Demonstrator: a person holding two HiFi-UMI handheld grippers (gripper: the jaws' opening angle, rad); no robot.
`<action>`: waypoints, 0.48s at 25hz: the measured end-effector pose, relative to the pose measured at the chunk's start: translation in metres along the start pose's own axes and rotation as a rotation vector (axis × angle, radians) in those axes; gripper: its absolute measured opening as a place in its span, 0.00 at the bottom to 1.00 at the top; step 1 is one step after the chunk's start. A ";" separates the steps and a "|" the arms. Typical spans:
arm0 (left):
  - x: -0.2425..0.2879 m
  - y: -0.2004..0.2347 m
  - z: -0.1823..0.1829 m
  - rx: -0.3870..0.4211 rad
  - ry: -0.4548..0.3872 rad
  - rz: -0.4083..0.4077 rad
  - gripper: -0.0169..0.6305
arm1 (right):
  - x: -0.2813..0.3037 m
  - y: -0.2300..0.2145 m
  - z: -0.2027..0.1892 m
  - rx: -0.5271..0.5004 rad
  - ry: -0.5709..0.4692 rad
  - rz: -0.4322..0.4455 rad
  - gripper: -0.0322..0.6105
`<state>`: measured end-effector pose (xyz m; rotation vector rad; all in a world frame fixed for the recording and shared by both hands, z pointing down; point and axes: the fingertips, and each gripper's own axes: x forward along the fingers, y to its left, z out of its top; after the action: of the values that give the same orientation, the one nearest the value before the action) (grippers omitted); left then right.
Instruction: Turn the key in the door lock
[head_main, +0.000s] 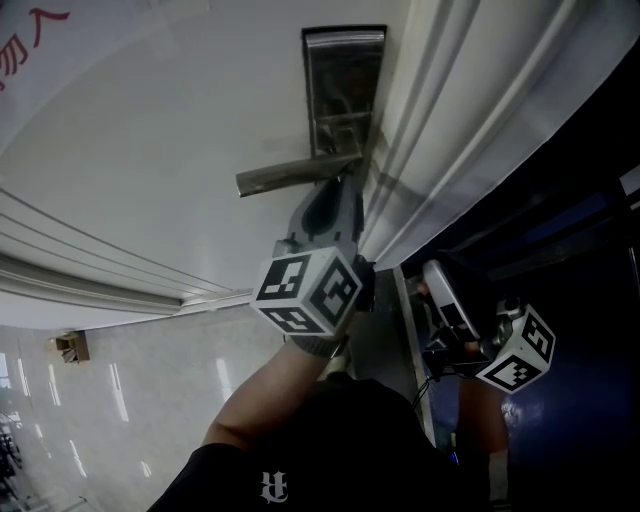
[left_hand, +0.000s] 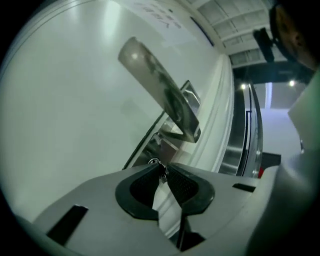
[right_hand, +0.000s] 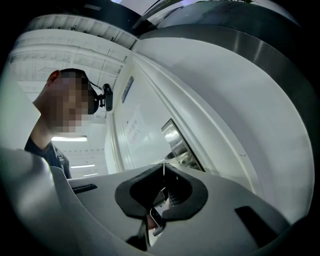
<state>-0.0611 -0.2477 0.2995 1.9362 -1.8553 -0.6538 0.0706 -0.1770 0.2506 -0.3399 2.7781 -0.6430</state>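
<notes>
The white door (head_main: 150, 150) fills the left of the head view. On it is 1 metal handle (head_main: 295, 178), its long axis running leftward from 1 tall metal plate (head_main: 343, 70).

Just under the handle, the left gripper (left_hand: 163, 169) points level at the plate. Its claw is pinched on 1 key (left_hand: 162, 175). Only a small bright bit of the key shows between the pad tips, close to the plate below the handle's root. That bit stands roughly along the gap between the jaws. Which way its shaft points cannot be told.

Right of the door runs the white frame (head_main: 450, 150).

Farthest right and lower, well apart from the door, is the right gripper (right_hand: 163, 170). Its claw tips are pressed together on nothing. There are 2 grippers in all.
</notes>
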 end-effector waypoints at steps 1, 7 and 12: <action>0.000 -0.001 0.000 0.059 0.008 0.015 0.09 | 0.000 0.000 0.000 0.001 0.000 0.001 0.08; 0.001 -0.005 -0.001 0.377 0.049 0.085 0.10 | 0.000 -0.002 0.000 0.008 -0.009 0.006 0.08; 0.002 -0.010 -0.002 0.631 0.086 0.129 0.09 | -0.001 -0.002 -0.001 0.012 -0.015 0.014 0.08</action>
<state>-0.0519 -0.2489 0.2951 2.1223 -2.2911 0.0785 0.0717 -0.1784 0.2524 -0.3217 2.7585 -0.6507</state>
